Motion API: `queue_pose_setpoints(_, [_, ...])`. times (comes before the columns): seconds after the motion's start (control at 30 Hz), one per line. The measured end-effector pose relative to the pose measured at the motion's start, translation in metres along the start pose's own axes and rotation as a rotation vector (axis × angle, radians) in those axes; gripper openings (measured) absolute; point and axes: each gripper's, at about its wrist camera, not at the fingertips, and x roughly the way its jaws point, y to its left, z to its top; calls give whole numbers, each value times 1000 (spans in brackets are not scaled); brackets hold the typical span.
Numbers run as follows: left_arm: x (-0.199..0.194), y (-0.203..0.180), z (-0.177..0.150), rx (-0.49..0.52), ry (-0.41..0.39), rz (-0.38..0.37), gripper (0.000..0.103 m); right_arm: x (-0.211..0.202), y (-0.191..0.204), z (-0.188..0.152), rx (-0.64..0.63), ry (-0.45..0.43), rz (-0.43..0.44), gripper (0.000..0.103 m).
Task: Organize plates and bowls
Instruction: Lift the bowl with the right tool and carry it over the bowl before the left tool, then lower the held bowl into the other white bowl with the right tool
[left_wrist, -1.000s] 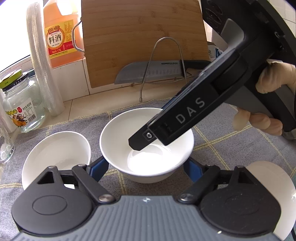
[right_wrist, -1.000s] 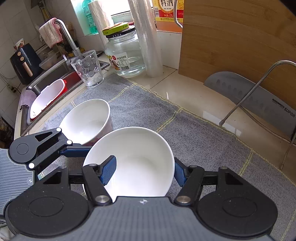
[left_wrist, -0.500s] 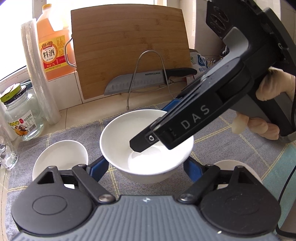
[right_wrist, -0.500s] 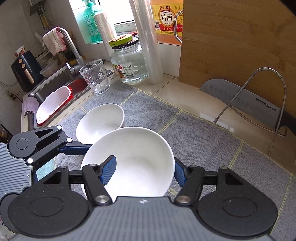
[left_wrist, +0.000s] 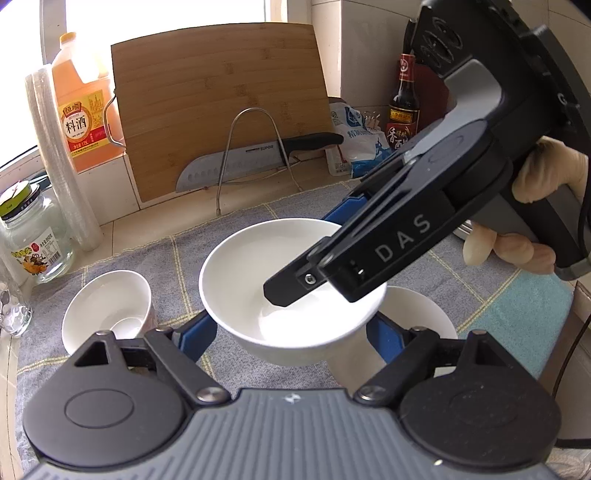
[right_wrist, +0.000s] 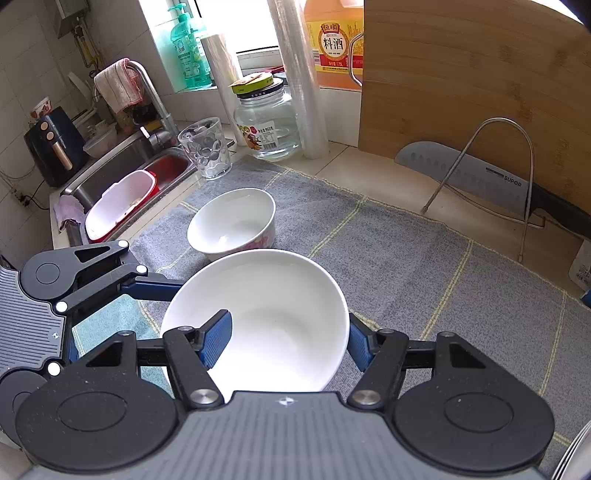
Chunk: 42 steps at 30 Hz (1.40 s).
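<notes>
Both grippers have risen since the earlier frame. Large white bowl (right_wrist: 266, 317) aloft over grey mat (right_wrist: 406, 266): left gripper (left_wrist: 291, 332) clamps its sides, right gripper (right_wrist: 288, 332) pinches its rim. Small bowl (right_wrist: 232, 221) sits near the mat's sink-side edge; mat's middle open.

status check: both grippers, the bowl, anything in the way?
Left gripper and right gripper both clamped on big white bowl, lifted off grey mat. Small bowl just beyond, apart.
</notes>
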Motion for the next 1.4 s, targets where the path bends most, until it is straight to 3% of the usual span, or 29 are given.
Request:
queue_pose_setpoints(0.93, [-3,-43,-10,89,49,-168,87,-39,4,-63,117,-3,-96,71])
queue_pose_setpoints(1.4, [4,-48,-15,108,77,-198,87,-35,1,-79,150,23,-103,71])
